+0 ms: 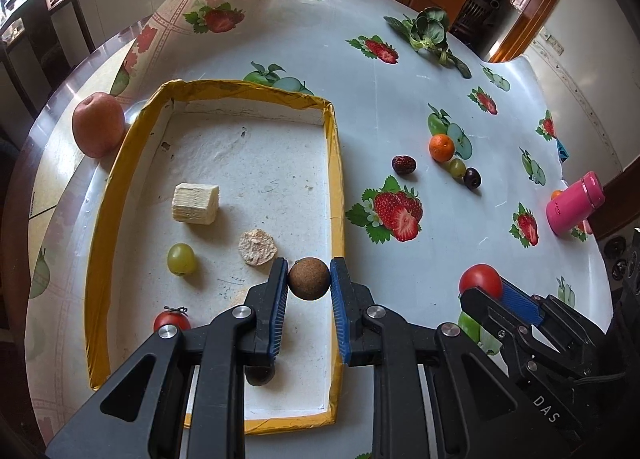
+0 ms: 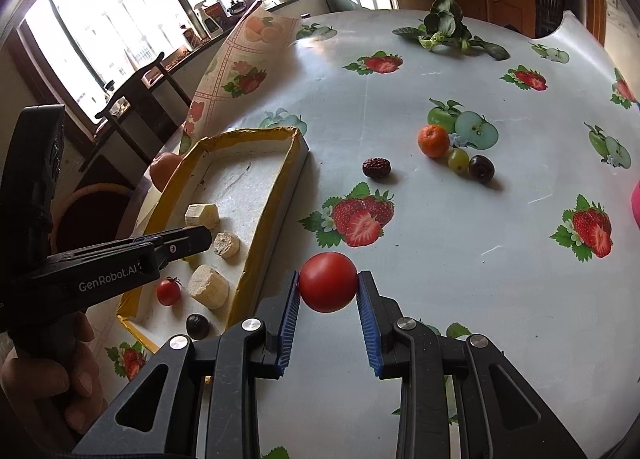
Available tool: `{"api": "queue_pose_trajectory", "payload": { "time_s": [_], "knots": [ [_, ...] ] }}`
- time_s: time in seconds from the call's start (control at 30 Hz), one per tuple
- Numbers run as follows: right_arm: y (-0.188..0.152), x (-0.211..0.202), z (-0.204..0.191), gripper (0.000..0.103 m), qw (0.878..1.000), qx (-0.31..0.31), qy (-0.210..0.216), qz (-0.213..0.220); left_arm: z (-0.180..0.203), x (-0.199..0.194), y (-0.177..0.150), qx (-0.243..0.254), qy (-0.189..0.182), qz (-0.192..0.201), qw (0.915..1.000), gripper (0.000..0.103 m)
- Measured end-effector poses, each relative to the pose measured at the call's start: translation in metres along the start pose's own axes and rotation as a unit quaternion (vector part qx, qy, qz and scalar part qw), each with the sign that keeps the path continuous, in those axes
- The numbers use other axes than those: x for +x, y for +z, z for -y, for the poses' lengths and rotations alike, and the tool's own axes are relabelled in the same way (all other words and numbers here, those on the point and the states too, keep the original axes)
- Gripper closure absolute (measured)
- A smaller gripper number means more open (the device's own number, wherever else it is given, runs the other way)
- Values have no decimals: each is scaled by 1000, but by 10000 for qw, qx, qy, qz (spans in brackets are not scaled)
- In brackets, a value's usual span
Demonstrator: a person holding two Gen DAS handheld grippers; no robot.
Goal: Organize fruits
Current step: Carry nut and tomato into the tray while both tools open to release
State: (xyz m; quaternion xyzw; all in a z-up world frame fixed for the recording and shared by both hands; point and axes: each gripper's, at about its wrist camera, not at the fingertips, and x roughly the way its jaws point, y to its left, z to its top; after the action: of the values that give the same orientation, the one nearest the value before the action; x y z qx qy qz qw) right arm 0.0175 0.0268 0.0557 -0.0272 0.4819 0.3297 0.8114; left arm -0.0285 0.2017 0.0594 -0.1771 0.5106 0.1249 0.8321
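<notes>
Left hand-held gripper (image 1: 309, 279) pinching a brown round fruit (image 1: 309, 279) over the yellow-rimmed tray (image 1: 338, 179); right hand-held gripper (image 2: 328, 287) clamping a red tomato (image 2: 328, 287) (tray lying to its left) above the counter (image 2: 460, 227).

Red tomato (image 2: 328, 282), brown fruit (image 1: 309, 279), yellow-rimmed tray (image 1: 338, 163), strawberry-print tablecloth (image 2: 440, 239)
</notes>
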Motion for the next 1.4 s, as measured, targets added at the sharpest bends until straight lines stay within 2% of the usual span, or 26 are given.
{"api": "queue_pose_trajectory", "payload": {
  "time_s": [0.63, 1.03, 1.2, 1.4],
  "knots": [
    [12, 14, -57, 74, 9985, -450, 298, -59, -52, -6, -3, -400, 187, 42, 9990, 84],
    [22, 32, -71, 74, 9977, -523, 397, -154, -66, 3, 4, -506, 174, -37, 9986, 84],
    [28, 43, -74, 74, 9973, -564, 417, -212, -74, 10, 16, -568, 123, -69, 9983, 84],
    [46, 68, -81, 74, 9967, -630, 450, -252, -87, 23, 50, -637, 178, -32, 9978, 84]
  ]
}}
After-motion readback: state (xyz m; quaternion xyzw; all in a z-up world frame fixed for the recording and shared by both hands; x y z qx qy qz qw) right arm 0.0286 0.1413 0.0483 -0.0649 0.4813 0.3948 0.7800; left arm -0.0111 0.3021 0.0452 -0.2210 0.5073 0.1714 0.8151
